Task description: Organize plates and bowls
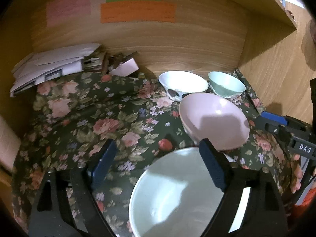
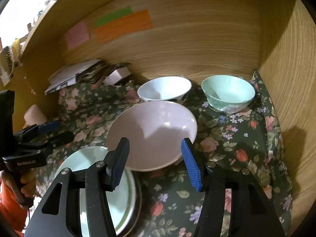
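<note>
Plates: we see a pale green plate [image 2: 92,179] lying on at least one darker plate at the near edge of the worktop [image 2: 227,158]; this pile looks already gathered; how many plates lie under it we cannot tell
Pink bowl: the pink bowl [image 2: 152,132] sits alone on the flowered cloth [image 1: 102,118], just behind the plate pile and close beside it; it is stacked in nothing
White bowl: the white bowl with dark spots [image 2: 165,89] stands at the back by the wooden wall, just behind the pink bowl
Green bowl: the mint green bowl [image 2: 228,91] stands in the back right corner, apart from the white one
Left gripper: we hold the left gripper [image 1: 158,164] over the plate pile; its fingers stand wide apart with nothing between the pads
Right gripper: the right gripper [image 2: 156,162] hangs before the pink bowl; its fingers are apart and grip nothing
Done, as we judge: the plates are piled; the pink bowl appears set down
Left to do, as we judge: the three bowls are not yet nested; we would likely gather them into one stack
Clutter: papers [image 1: 53,67] lie in the back left corner, outside the task
</note>
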`<action>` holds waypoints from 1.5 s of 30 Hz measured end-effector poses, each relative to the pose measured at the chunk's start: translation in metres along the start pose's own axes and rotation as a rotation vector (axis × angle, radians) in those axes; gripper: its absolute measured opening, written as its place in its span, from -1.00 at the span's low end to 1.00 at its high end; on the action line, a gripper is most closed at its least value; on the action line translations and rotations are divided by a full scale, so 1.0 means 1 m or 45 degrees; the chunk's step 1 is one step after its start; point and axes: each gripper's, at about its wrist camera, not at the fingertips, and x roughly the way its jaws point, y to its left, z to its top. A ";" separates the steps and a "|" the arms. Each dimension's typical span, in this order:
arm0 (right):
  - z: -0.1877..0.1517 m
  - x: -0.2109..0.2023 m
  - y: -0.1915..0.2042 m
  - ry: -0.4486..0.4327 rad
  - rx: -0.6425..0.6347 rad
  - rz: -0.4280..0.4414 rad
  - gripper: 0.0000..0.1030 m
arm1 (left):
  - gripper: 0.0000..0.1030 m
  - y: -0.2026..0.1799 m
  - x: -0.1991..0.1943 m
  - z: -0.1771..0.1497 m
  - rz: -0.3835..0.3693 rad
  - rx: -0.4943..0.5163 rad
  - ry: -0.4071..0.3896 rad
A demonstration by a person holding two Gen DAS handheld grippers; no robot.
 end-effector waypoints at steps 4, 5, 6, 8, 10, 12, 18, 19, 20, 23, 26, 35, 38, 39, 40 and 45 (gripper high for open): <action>0.004 0.010 -0.008 0.005 0.023 -0.027 0.20 | 0.67 -0.003 0.022 0.012 -0.020 0.013 0.044; 0.005 0.013 -0.010 0.010 0.027 -0.033 0.21 | 0.67 -0.004 0.028 0.015 -0.025 0.016 0.057; 0.006 0.017 -0.012 0.016 0.033 -0.040 0.22 | 0.67 -0.006 0.033 0.017 -0.032 0.022 0.069; 0.008 0.024 -0.018 0.029 0.053 -0.055 0.28 | 0.67 -0.008 0.041 0.022 -0.041 0.040 0.086; 0.010 0.030 -0.022 0.040 0.069 -0.060 0.29 | 0.68 -0.012 0.051 0.025 -0.048 0.058 0.101; 0.011 0.037 -0.027 0.053 0.089 -0.061 0.29 | 0.67 -0.016 0.059 0.028 -0.055 0.075 0.121; 0.009 0.054 -0.039 0.085 0.137 -0.057 0.29 | 0.67 -0.023 0.087 0.029 -0.088 0.099 0.189; 0.008 0.056 -0.041 0.094 0.141 -0.059 0.29 | 0.67 -0.024 0.090 0.029 -0.091 0.104 0.196; 0.007 0.059 -0.042 0.103 0.146 -0.060 0.29 | 0.66 -0.025 0.093 0.029 -0.097 0.109 0.200; 0.005 0.066 -0.045 0.123 0.153 -0.052 0.29 | 0.52 -0.028 0.100 0.029 -0.123 0.115 0.206; 0.003 0.071 -0.044 0.142 0.149 -0.046 0.29 | 0.27 -0.029 0.107 0.030 -0.150 0.107 0.232; 0.000 0.083 -0.039 0.196 0.118 -0.018 -0.18 | -0.22 -0.034 0.124 0.027 -0.197 0.125 0.288; -0.002 0.087 -0.039 0.220 0.124 0.004 -0.35 | -0.31 -0.036 0.124 0.026 -0.211 0.139 0.289; -0.002 0.087 -0.040 0.221 0.130 0.005 -0.35 | -0.33 -0.038 0.124 0.026 -0.218 0.143 0.291; -0.002 0.086 -0.040 0.218 0.130 0.005 -0.35 | -0.37 -0.039 0.125 0.026 -0.222 0.148 0.294; -0.001 0.083 -0.040 0.213 0.146 0.012 -0.39 | -0.44 -0.045 0.127 0.022 -0.245 0.165 0.308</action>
